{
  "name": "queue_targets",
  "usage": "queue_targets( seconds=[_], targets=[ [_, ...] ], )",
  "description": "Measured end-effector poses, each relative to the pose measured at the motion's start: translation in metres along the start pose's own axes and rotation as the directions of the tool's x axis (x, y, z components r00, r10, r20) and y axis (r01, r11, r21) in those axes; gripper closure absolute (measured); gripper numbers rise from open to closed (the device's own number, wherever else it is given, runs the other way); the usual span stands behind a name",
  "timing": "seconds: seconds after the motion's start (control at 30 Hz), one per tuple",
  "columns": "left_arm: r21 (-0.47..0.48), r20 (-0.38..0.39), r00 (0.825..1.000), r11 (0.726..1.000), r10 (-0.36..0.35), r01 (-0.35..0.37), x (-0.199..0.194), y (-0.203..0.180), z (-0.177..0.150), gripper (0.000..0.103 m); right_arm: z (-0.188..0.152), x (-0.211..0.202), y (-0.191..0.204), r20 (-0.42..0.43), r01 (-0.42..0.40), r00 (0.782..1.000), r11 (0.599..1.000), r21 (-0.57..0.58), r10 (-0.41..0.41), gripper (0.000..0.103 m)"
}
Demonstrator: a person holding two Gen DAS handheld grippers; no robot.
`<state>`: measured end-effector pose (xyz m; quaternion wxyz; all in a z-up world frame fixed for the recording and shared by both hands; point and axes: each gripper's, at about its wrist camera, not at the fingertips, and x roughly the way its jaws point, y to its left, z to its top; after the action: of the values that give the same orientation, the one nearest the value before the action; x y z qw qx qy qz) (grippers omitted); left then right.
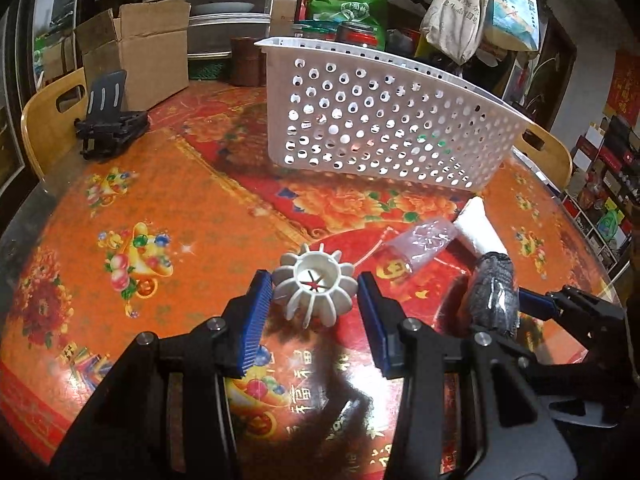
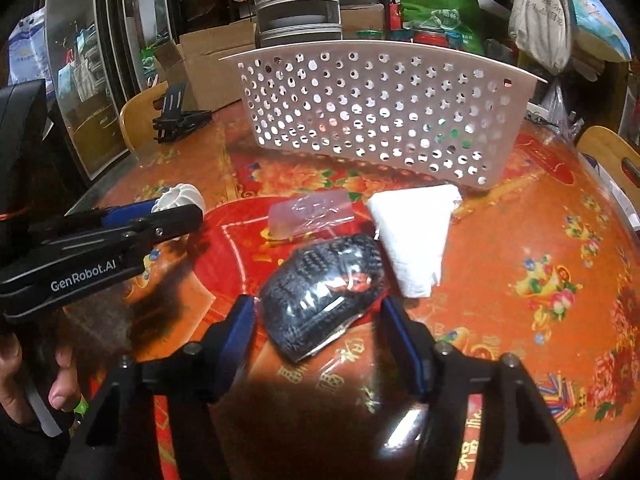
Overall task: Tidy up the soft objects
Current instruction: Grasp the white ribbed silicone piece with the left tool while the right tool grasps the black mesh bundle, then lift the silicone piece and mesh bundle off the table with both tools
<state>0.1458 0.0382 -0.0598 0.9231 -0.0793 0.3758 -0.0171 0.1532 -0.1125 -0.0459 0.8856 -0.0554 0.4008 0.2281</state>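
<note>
A white ribbed ring-shaped object (image 1: 316,288) lies on the table between the fingers of my left gripper (image 1: 316,304), which is open around it; it also shows in the right wrist view (image 2: 180,197). A black knit item in clear wrap (image 2: 324,292) lies between the fingers of my right gripper (image 2: 320,332), also open; it shows in the left wrist view (image 1: 494,292) too. A clear plastic packet (image 2: 312,216) and a folded white cloth (image 2: 416,236) lie just beyond. A white perforated basket (image 2: 380,112) stands farther back on the table.
The round table carries a red and orange floral cover (image 1: 160,208). A black phone stand (image 1: 108,120) and a cardboard box (image 1: 140,52) sit at the far left. Wooden chair backs (image 1: 48,120) stand at the table's edges. Shelves and bags crowd the background.
</note>
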Motion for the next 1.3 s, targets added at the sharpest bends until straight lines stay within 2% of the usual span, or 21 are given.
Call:
queue_targets(
  seconds=[0.2, 0.5, 0.73, 0.9, 1.2, 1.3],
  targets=[
    [-0.002, 0.004, 1.000, 1.000, -0.006, 0.006, -0.001, 0.001, 0.000, 0.061, -0.001, -0.006, -0.001, 0.035, -0.010, 0.999, 1.000, -0.002, 0.010, 0.051],
    [-0.001, 0.023, 1.000, 1.000, -0.011, 0.011, -0.004, 0.000, -0.002, 0.061, -0.006, -0.023, -0.004, 0.085, -0.015, 0.996, 1.000, -0.026, 0.017, 0.052],
    [0.006, 0.076, 0.997, 1.000, 0.018, -0.019, -0.015, -0.002, -0.004, 0.061, -0.005, -0.036, -0.011, 0.115, -0.013, 0.993, 0.999, -0.040, 0.017, 0.052],
    [0.022, 0.083, 0.996, 0.999, 0.033, -0.035, -0.022, -0.003, -0.006, 0.061, 0.001, -0.044, -0.022, 0.134, -0.010, 0.991, 0.999, -0.038, 0.015, 0.052],
    [0.028, 0.137, 0.989, 0.998, 0.058, -0.063, -0.059, 0.001, 0.021, 0.061, 0.021, -0.065, -0.050, 0.168, -0.029, 0.985, 0.999, -0.014, 0.031, 0.052],
    [0.022, 0.135, 0.990, 0.998, 0.048, -0.051, -0.068, 0.003, 0.033, 0.061, 0.032, -0.075, -0.058, 0.186, -0.036, 0.982, 0.999, -0.016, 0.038, 0.052]
  ],
)
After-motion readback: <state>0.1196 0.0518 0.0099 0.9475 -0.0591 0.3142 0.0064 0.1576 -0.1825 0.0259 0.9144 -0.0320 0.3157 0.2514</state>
